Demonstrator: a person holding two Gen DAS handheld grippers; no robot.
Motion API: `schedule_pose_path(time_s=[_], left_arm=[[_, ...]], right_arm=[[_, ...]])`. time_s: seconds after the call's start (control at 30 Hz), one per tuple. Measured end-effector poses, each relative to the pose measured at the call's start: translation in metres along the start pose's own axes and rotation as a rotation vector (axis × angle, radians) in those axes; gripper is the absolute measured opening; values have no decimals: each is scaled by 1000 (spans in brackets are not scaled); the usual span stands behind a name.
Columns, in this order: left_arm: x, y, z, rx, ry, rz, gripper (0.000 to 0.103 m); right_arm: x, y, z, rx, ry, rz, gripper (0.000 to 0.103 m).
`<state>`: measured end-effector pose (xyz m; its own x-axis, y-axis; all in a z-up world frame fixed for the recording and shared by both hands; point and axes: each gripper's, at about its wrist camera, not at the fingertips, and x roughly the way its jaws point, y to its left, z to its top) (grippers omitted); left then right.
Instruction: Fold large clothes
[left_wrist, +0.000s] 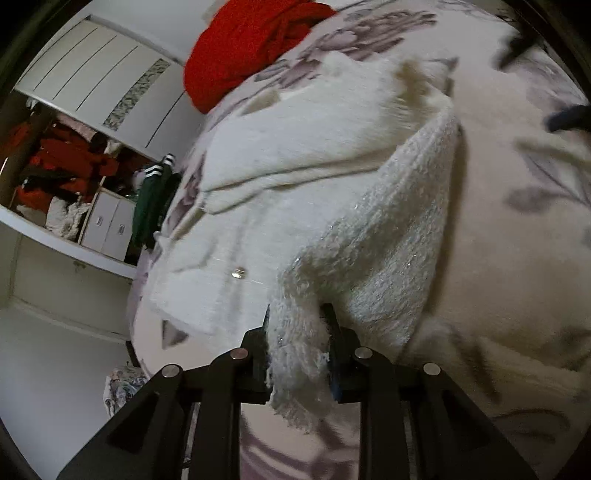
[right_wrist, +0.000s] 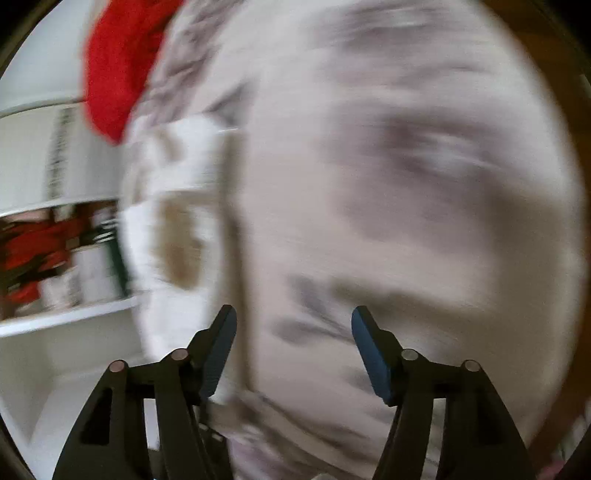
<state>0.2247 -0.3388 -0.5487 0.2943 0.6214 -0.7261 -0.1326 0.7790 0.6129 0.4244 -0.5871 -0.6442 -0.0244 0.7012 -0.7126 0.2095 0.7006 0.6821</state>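
Our left tool (left_wrist: 297, 325) is clamped on a sleeve end of the white fuzzy sweater (left_wrist: 295, 177), which sprawls across the middle of the frame on the floral bed (left_wrist: 498, 229). Our right tool (right_wrist: 293, 325) hangs apart, empty, over blurred bedding. We should carry the sleeve flat across the body without dragging the rest.

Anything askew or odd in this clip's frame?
The right-wrist view is heavily motion-blurred. The right claw is open and empty, while the left claw grips the white fuzzy garment. A green garment hangs from the cluttered wardrobe.
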Motion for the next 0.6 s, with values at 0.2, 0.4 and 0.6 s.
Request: schedule_pose_path(time_s=[0.2,0.4,0.6], left_arm=[[5,13,3,-15,6,-21,20],[8,28,4,-75,21,-117,20],[20,94,7,-208,60,-283,19]], right_arm=[[79,48,57,4,46,256,85],[148,68,88,93,117,242,78],[131,141,74,49,42,41,25]])
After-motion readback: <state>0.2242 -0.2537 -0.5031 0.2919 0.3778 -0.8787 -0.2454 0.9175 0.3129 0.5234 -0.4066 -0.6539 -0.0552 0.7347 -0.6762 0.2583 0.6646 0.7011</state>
